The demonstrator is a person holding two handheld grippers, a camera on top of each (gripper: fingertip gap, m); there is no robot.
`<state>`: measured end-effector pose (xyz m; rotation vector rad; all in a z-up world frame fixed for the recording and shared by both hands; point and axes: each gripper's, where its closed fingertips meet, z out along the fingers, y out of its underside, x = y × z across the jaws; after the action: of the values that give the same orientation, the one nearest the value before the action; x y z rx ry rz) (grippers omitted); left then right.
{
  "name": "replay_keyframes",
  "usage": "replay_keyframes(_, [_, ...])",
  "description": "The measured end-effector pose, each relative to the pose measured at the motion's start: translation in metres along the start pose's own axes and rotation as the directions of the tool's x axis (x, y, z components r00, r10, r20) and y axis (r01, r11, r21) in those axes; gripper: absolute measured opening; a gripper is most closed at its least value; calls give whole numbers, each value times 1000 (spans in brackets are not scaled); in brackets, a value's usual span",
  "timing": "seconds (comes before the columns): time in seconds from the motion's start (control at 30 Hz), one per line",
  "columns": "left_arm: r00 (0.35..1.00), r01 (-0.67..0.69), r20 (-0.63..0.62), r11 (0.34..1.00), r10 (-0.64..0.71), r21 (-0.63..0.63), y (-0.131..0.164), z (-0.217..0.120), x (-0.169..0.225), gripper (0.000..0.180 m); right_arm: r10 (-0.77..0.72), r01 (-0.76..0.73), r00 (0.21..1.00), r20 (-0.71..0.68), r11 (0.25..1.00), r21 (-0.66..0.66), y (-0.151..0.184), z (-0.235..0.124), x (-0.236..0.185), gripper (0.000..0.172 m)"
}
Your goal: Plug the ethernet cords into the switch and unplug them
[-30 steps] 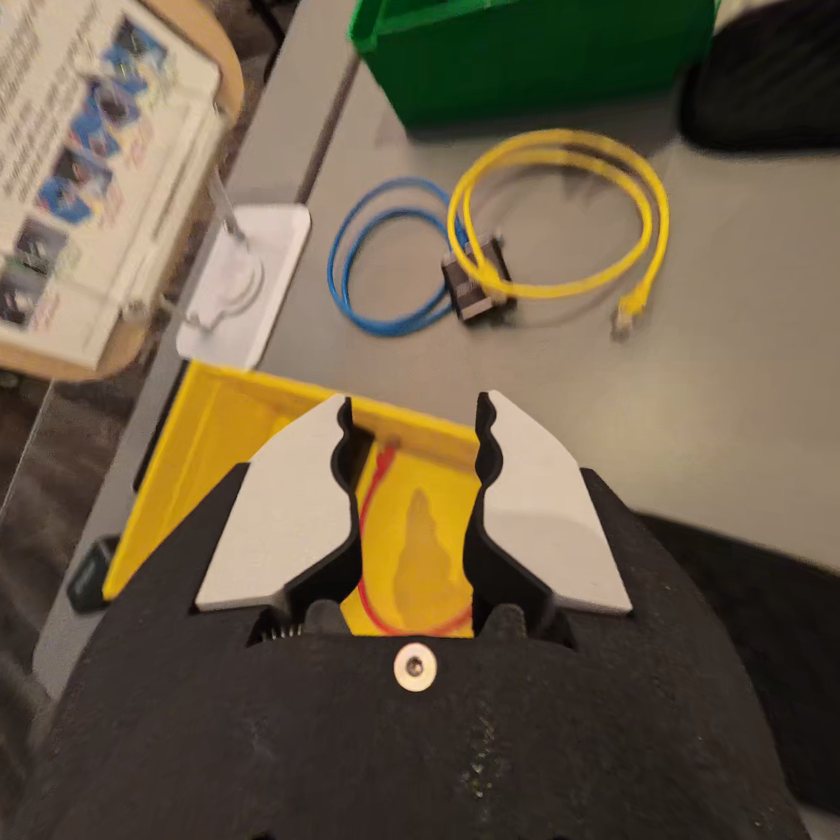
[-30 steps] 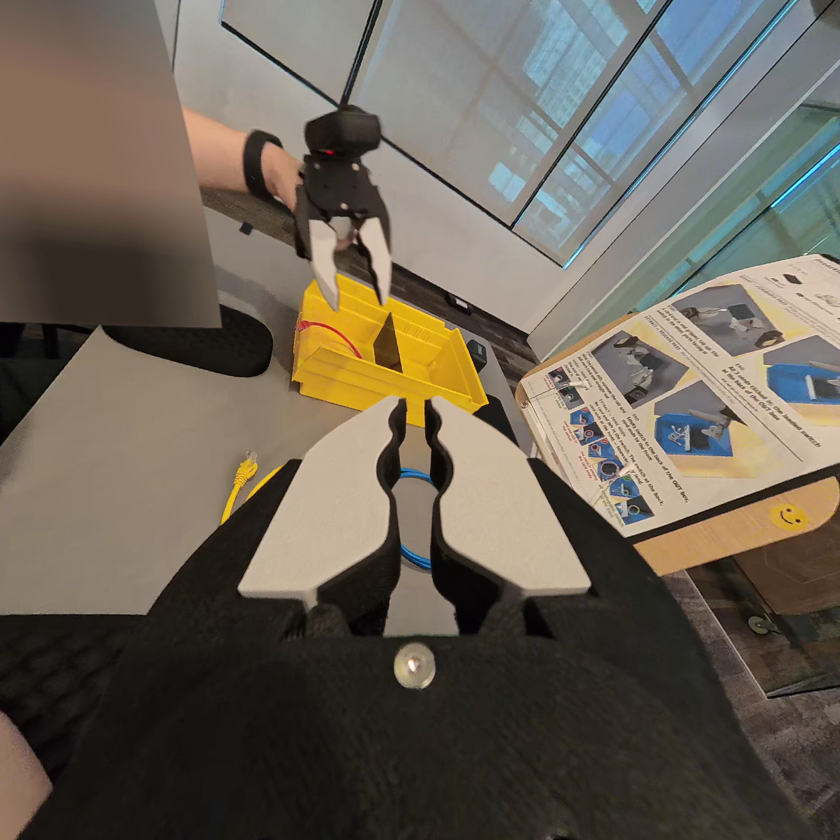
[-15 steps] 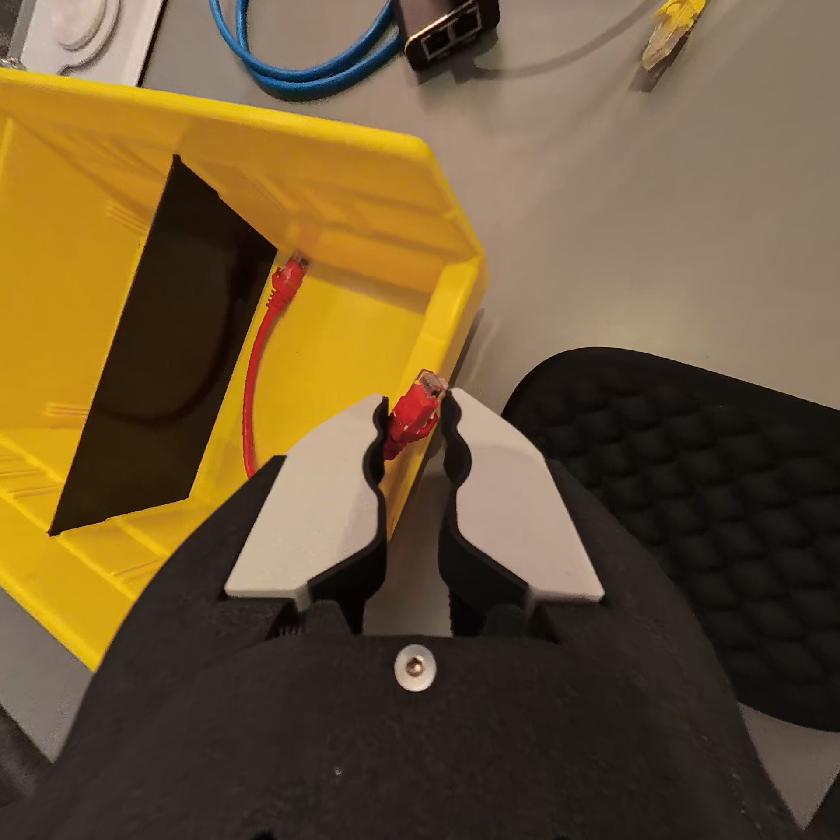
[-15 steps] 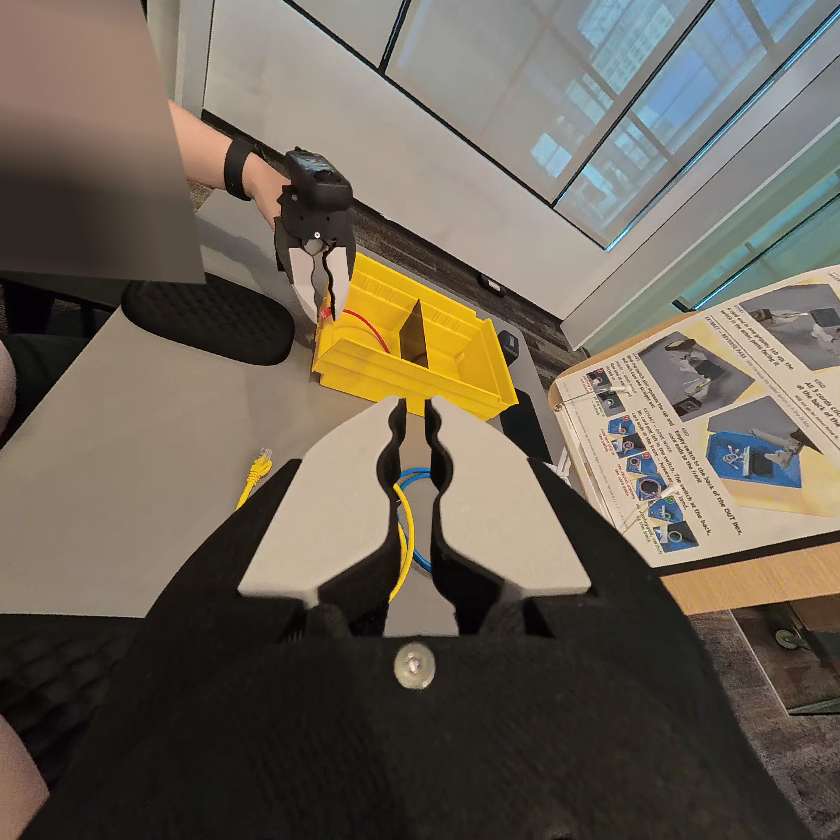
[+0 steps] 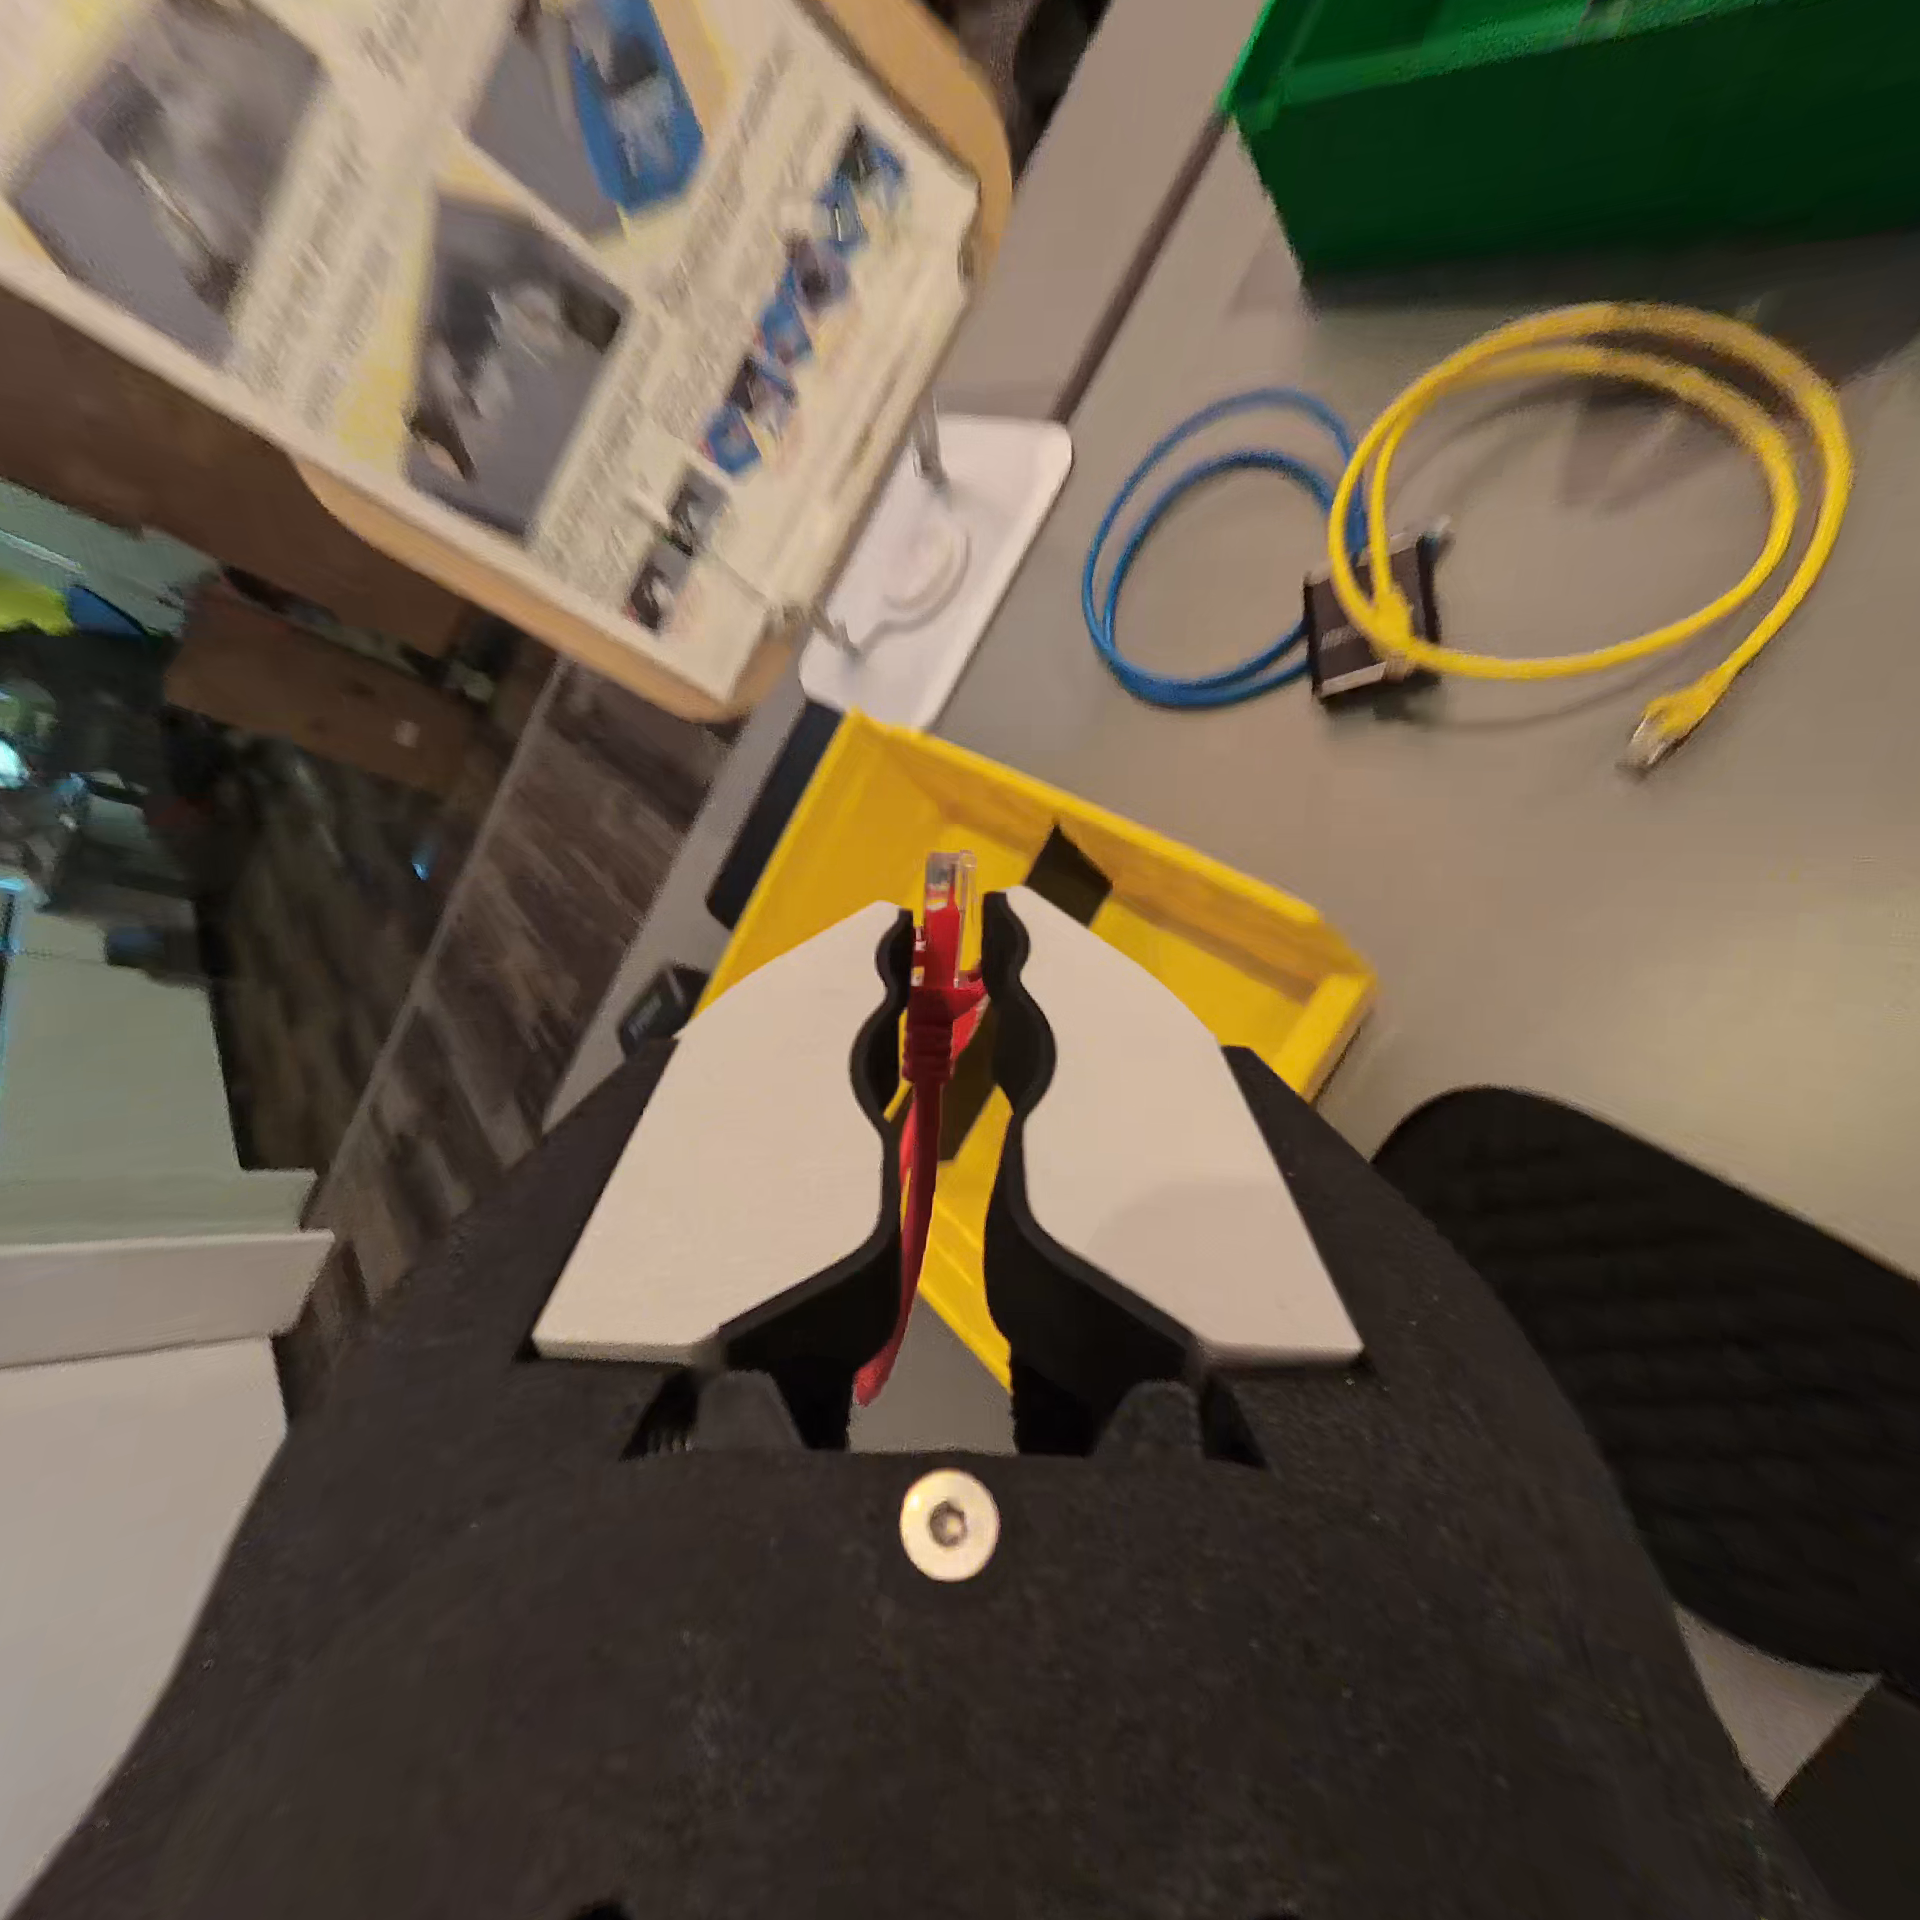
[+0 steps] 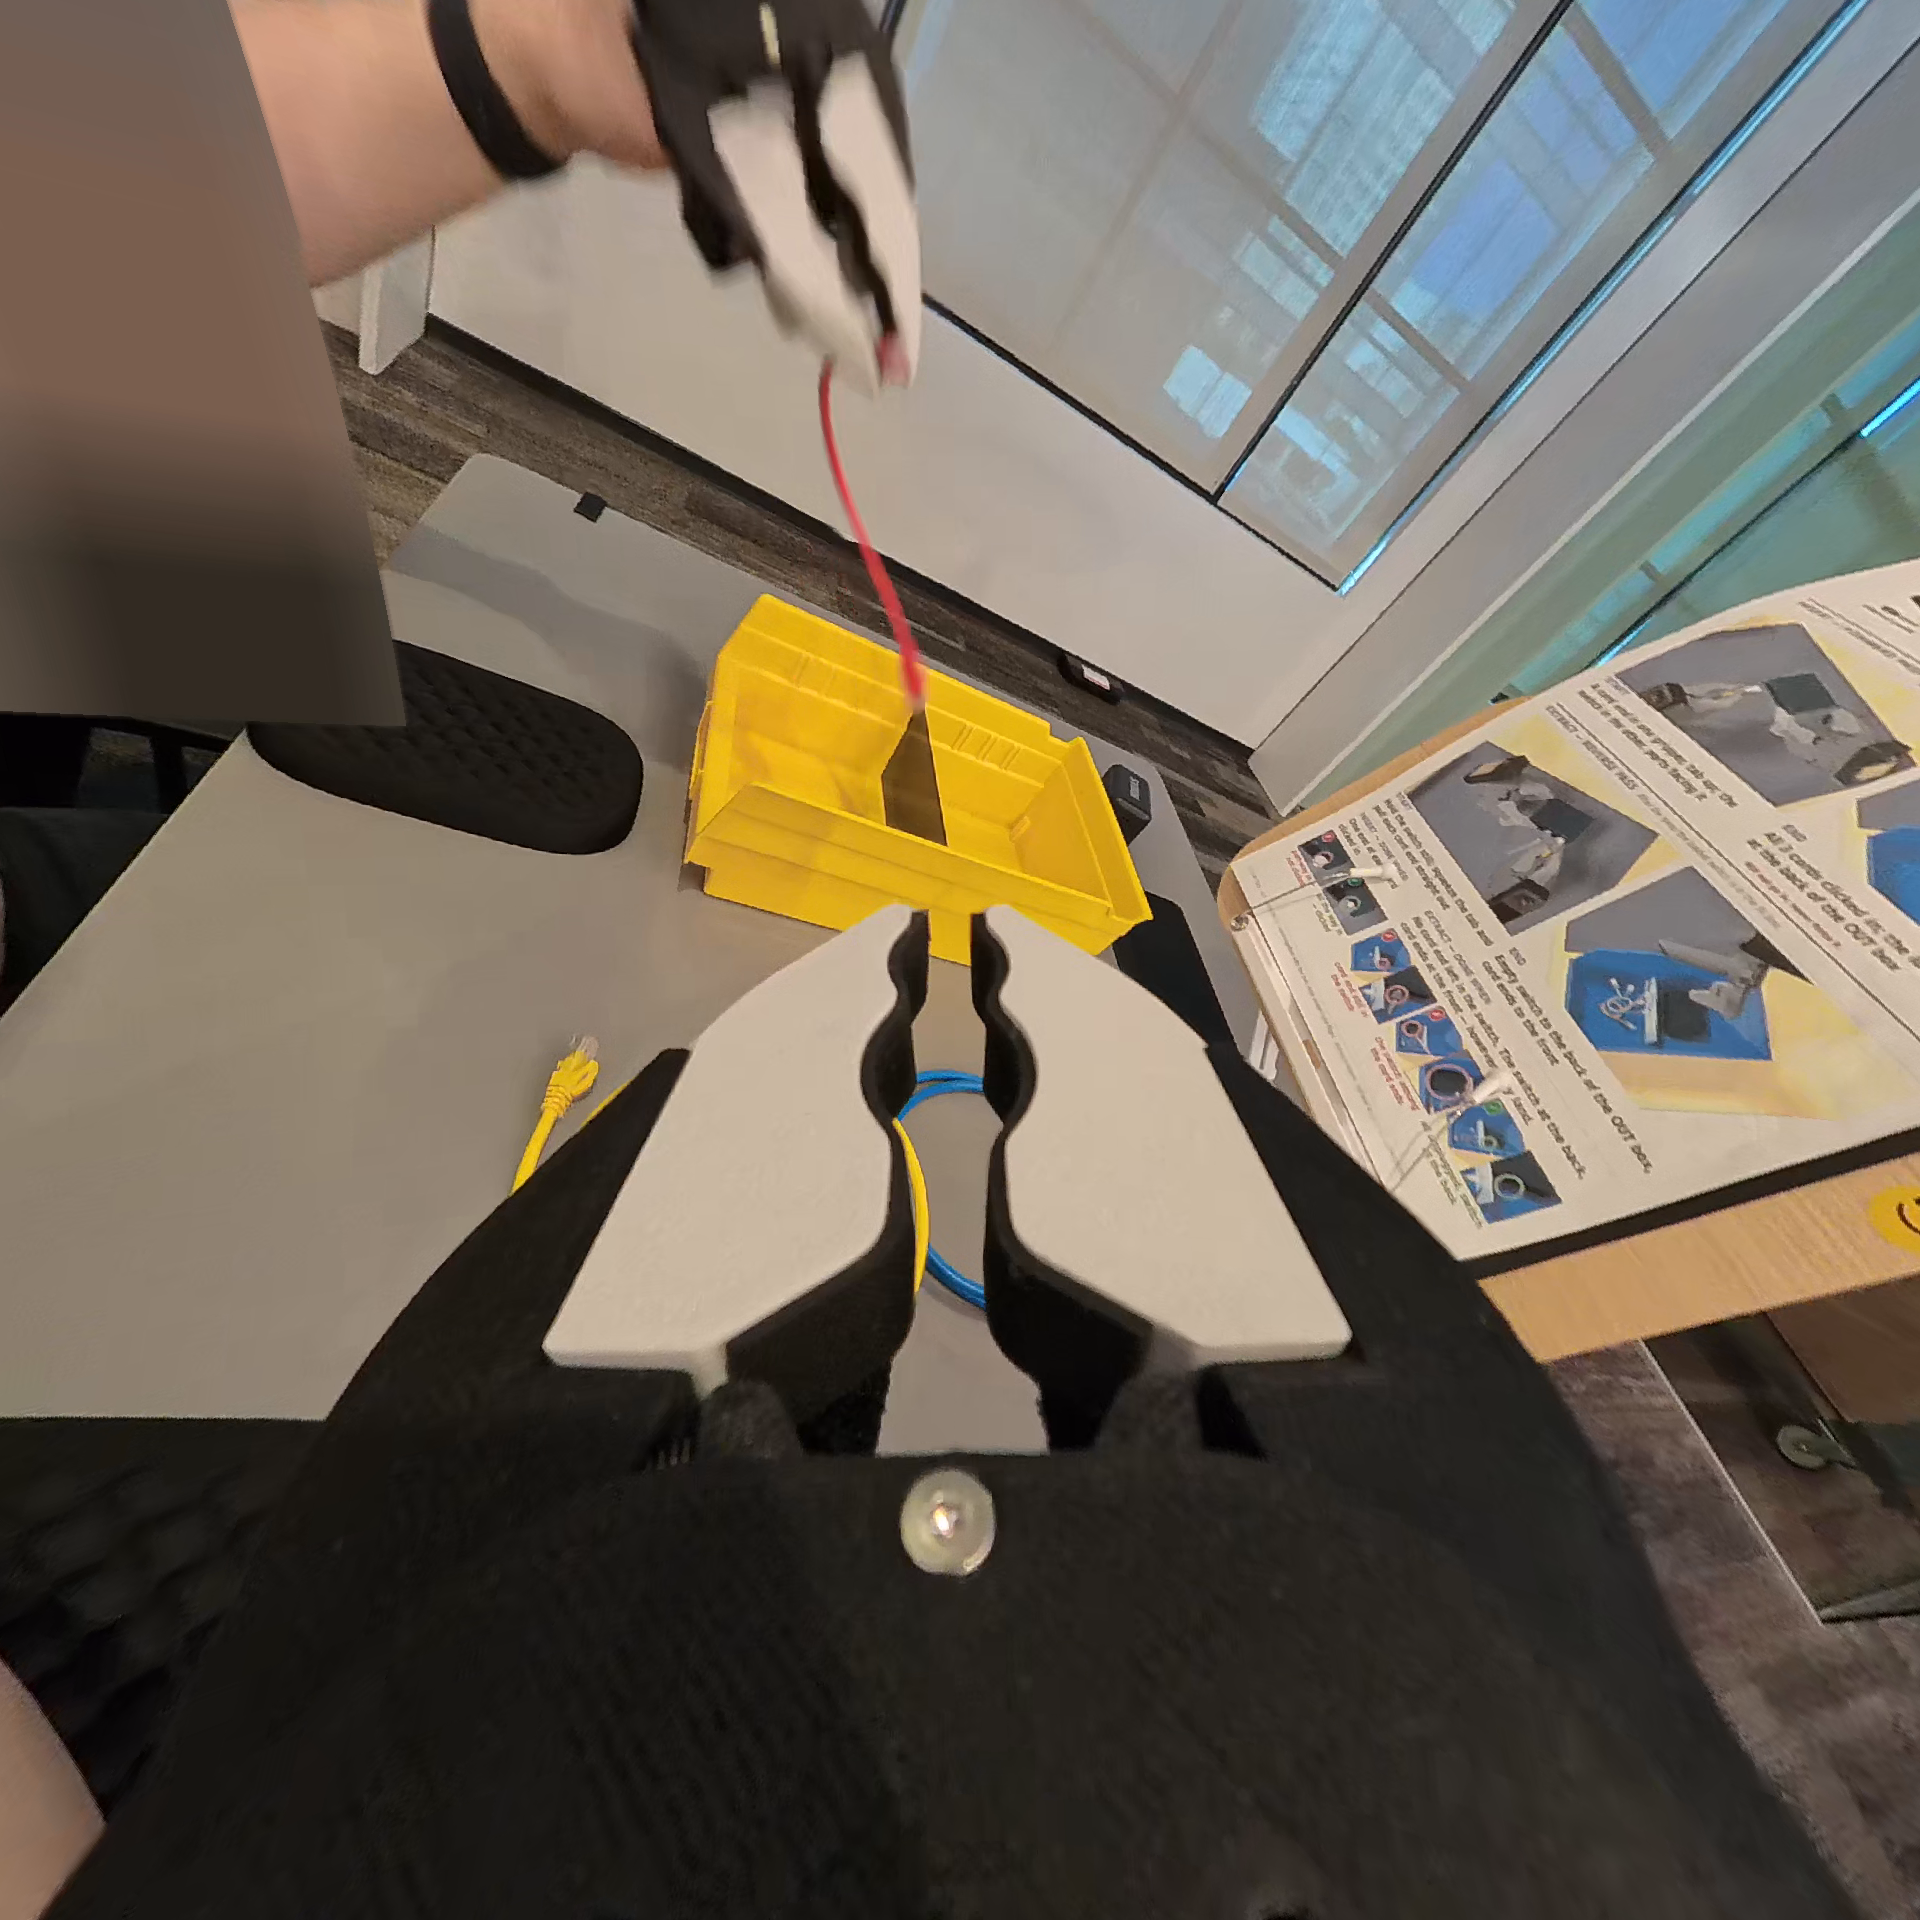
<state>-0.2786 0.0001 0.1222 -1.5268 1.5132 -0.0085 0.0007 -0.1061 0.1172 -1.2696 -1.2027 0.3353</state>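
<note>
Up above the yellow bin [image 6: 914,831], the left hand-held gripper [image 5: 951,914] is now pinching the red ethernet cord [image 5: 940,977] right at its plug end, with the clear connector tip poking out past the fingertips. A second ago those fingers were spread wide over the bin and the cord was lying inside it, so the pickup has just happened. From the right wrist view the cord hangs down from the raised gripper, its lower end dangling close over the bin's dark divider. The right hand-held gripper [image 6: 948,925] hasn't changed: fingers nearly together with a thin gap, nothing between them, hovering over the tabletop [image 6: 260,987]. The switch [image 5: 1371,623] sits farther out on the tabletop, with the yellow cord [image 5: 1590,499] looped over it and the blue cord [image 5: 1174,582] coiled beside it. My guess is the red plug goes to the switch next, and it already points forward for that.
</note>
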Motion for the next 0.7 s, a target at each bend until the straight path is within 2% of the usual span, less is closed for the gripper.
replay_keyframes(0.07, [999, -9, -30, 997, 11, 73, -43, -18, 7, 12, 4, -4, 1000, -7, 1000, 5, 0, -2, 1, 8])
replay_keyframes(0.2, [944, 66, -329, 974, 10, 218, -111, -21, 66, 12, 15, -15, 1000, -9, 1000, 9, 1, -6, 1, 8])
replay_keyframes(0.27, [881, 100, -472, 963, 32, 251, -128, -8, 99, 12, 20, -20, 1000, -7, 1000, 8, 2, -7, 0, 8])
replay_keyframes(0.33, [760, 210, -650, 946, 0, 246, -141, 8, 132, 11, 26, -26, 1000, -5, 1000, 9, 3, -9, 0, 8])
replay_keyframes(0.4, [618, 312, -784, 935, -64, 169, -144, 36, 156, 11, 32, -32, 999, -10, 999, 10, 4, -11, 1, 8])
replay_keyframes(0.47, [536, 331, -836, 940, -120, 77, -135, 80, 174, 11, 42, -42, 999, -10, 999, 11, 6, -12, 1, 8])
replay_keyframes(0.57, [483, 302, -845, 950, -229, -84, -109, 146, 193, 12, 52, -52, 999, -16, 999, 15, 9, -15, 3, 8])
replay_keyframes(0.63, [434, 320, -850, 933, -298, -164, -101, 173, 197, 12, 61, -61, 998, -15, 998, 20, 10, -17, 4, 8])
replay_keyframes(0.7, [432, 355, -837, 917, -335, -183, -99, 193, 190, 15, 65, -65, 998, -17, 998, 22, 12, -18, 6, 8])
